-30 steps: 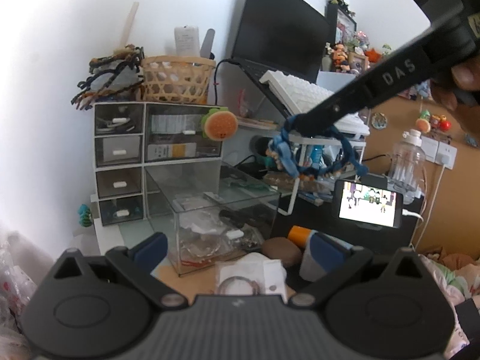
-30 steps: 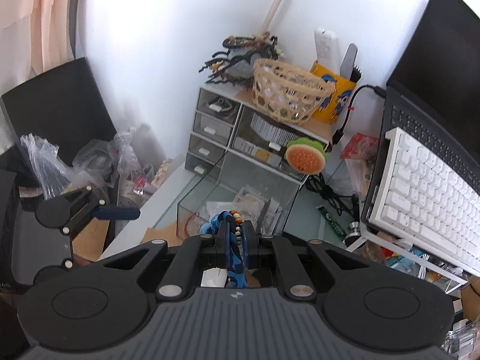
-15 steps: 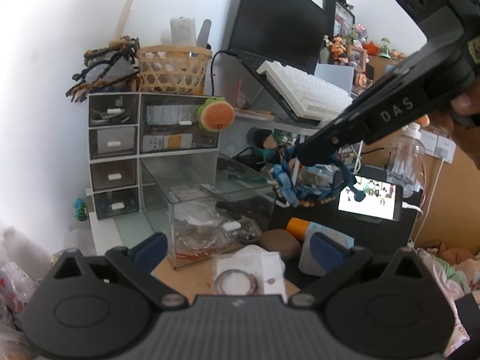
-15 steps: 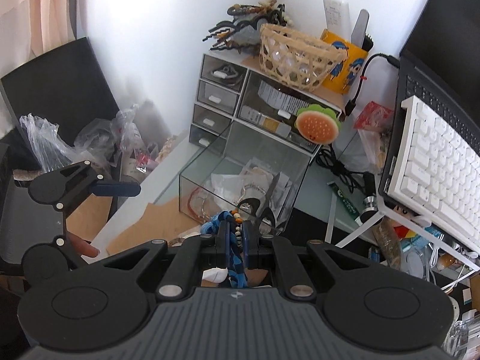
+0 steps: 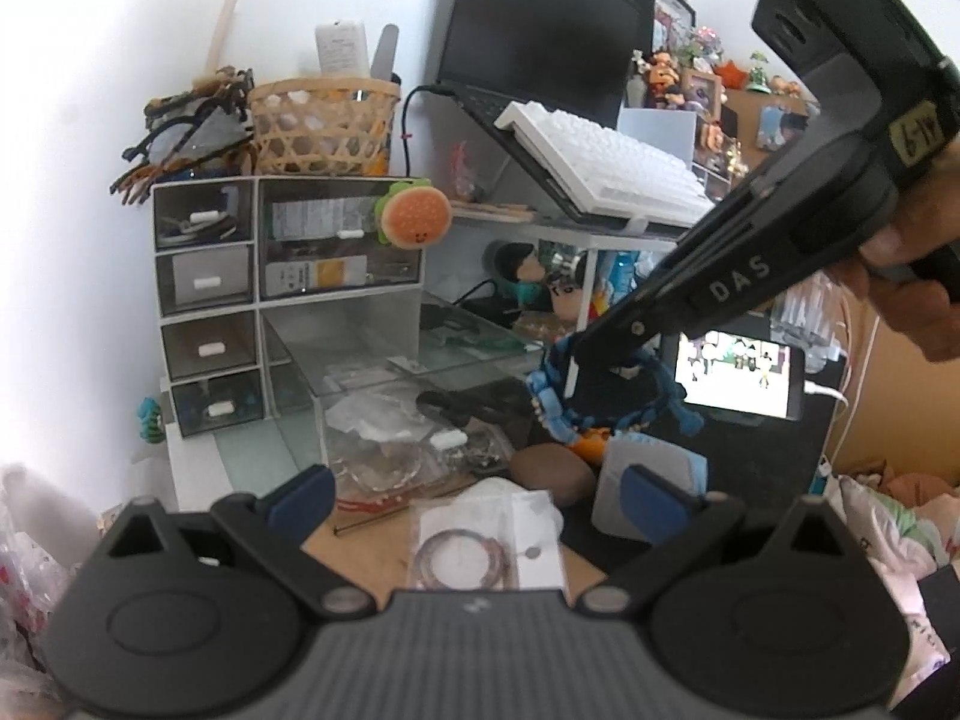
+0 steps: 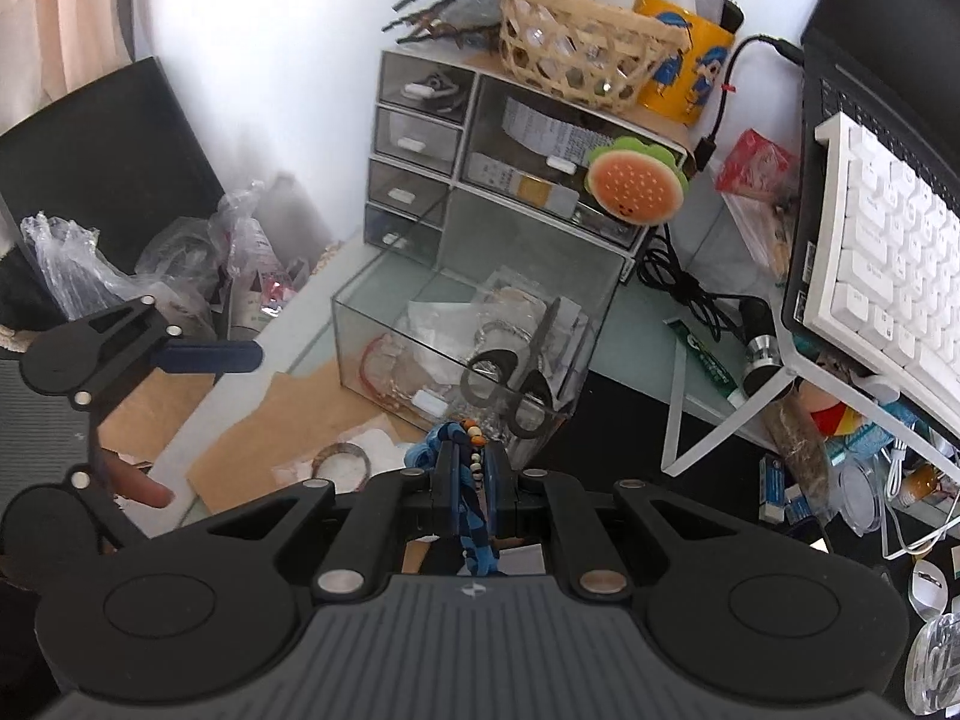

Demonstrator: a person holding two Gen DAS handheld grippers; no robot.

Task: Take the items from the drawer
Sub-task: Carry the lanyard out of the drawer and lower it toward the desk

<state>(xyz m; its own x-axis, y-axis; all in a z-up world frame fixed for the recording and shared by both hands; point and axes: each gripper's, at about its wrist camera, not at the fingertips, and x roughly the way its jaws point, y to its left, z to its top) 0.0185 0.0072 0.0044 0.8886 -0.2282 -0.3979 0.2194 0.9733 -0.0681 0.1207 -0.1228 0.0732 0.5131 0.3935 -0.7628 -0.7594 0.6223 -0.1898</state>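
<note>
Left wrist view: at the far left stands the small drawer cabinet point(image 5: 210, 306) against the wall, a woven basket point(image 5: 324, 120) on top of it. Just right of it the clear drawer point(image 5: 384, 384) is pulled out toward me on the bench point(image 5: 372, 546), with scissors point(image 5: 456, 405) and plastic packets inside. My left hand-held gripper point(image 5: 474, 489) hovers low and near, its blue-padded fingers point(image 5: 300, 492) spread wide apart and empty, above a packet with a ring-shaped bracelet point(image 5: 462, 561) lying on the bench. Further right, my right hand-held gripper point(image 5: 576, 348) reaches in from the upper right, clamped on a blue braided bracelet point(image 5: 600, 402) that hangs in the air, right of the drawer, in front of a lit phone point(image 5: 738, 372).

Right wrist view, the bracelet point(image 6: 468, 492) sits pinched between the closed fingers, near side of the drawer point(image 6: 474, 348).
</note>
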